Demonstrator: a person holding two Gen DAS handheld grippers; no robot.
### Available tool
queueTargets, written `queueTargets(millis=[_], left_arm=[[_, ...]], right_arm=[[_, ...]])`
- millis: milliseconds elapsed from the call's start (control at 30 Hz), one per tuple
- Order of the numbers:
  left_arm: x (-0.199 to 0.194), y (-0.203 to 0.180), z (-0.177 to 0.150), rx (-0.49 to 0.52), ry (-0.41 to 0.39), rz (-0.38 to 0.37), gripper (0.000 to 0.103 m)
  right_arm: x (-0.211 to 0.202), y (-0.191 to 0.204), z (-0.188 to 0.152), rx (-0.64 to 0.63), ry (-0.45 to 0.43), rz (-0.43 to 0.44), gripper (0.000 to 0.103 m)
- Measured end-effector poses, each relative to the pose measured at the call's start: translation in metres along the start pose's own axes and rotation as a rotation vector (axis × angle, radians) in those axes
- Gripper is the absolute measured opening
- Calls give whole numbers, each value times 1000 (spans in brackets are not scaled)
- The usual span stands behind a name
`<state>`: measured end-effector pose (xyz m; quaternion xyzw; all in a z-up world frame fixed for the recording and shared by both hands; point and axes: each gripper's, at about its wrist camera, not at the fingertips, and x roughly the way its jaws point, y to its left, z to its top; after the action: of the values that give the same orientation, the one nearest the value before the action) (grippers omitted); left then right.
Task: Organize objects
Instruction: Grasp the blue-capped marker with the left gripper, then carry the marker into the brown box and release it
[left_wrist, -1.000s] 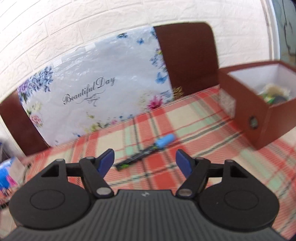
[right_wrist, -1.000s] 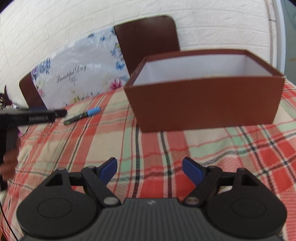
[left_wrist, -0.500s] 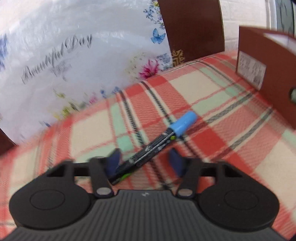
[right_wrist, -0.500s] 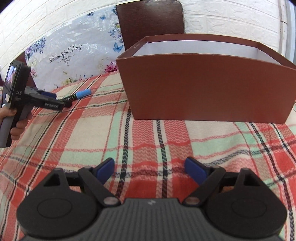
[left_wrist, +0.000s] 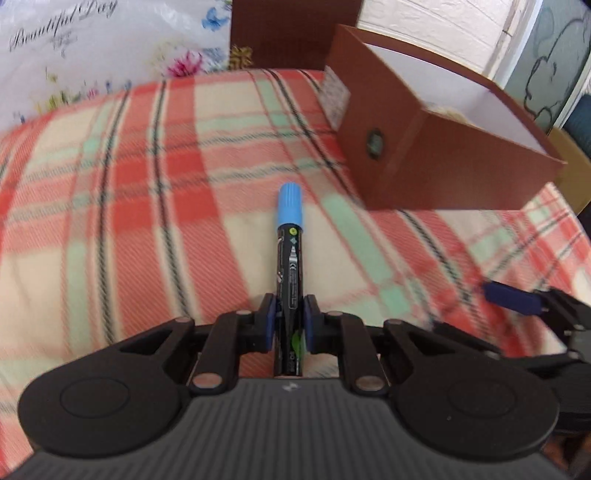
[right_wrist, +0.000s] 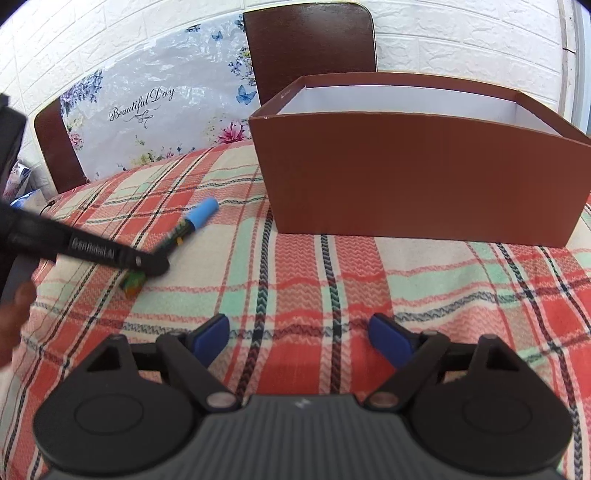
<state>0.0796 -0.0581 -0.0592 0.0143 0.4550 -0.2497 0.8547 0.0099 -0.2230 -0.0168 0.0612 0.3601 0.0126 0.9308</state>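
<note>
A black marker with a blue cap (left_wrist: 290, 258) points forward between my left gripper's fingers. My left gripper (left_wrist: 289, 319) is shut on the marker's rear half, over the plaid tablecloth (left_wrist: 147, 206). The right wrist view shows the marker (right_wrist: 192, 225) held by the left gripper (right_wrist: 155, 264) just above the cloth. My right gripper (right_wrist: 299, 338) is open and empty, in front of the brown open-topped box (right_wrist: 417, 173). That box (left_wrist: 436, 155) stands ahead and right of the marker in the left wrist view; something pale lies inside, mostly hidden.
Two dark brown chair backs (right_wrist: 310, 48) and a floral plastic bag reading "Beautiful Day" (right_wrist: 147, 110) stand behind the table by a white brick wall. The right gripper's blue fingertip (left_wrist: 511, 299) shows at the right of the left wrist view.
My left gripper moved down to the marker, closed on it and turned it toward the box. My right gripper stayed open and moved slightly closer to the box.
</note>
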Motion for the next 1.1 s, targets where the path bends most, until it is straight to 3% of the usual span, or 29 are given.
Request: queueTargets(millis=[100,167,200,233,367,600,700,767,800,833,900,1000,1100], left_arm=[[-4,-17,-12,-87,55,-75,19],[-7,-21,-13,-119,93,-117,28],[-8,-18,-11,-139,114,-156,39],[-10,-13,-8,-175,119,-190,40],[-19,-10,2,-165,82,-99,40],[2,-20,25,-34,83,36,40],[17,-19,26,-9,125,19,45],[16,-17,24,12,116,37,37],[15,-18,23,20,106,40,28],[13,-18,22,14,101,25,27],[10,-15,21,-20,106,-6,27],[-5,-26,24,-43,75,-28,25],[-33,-42,44,-32,-8,-65,23]], right_arm=[[-8,-1,-3,-5,-15,-6,86],[-12,-4,-6,5,-21,-9,86],[-14,-5,-7,3,-21,-8,85],[-17,-6,-9,1,-26,-12,85],[-31,-11,-11,-11,-62,-25,85],[-28,23,-9,-116,-54,109,70],[-15,46,-11,-181,-28,162,60],[-1,57,-11,-221,-11,159,53],[8,59,-11,-224,10,156,43],[14,57,-10,-210,31,155,32],[12,55,-10,-213,25,161,21],[1,55,-13,-247,2,147,21],[-18,54,-10,-278,-97,99,21]])
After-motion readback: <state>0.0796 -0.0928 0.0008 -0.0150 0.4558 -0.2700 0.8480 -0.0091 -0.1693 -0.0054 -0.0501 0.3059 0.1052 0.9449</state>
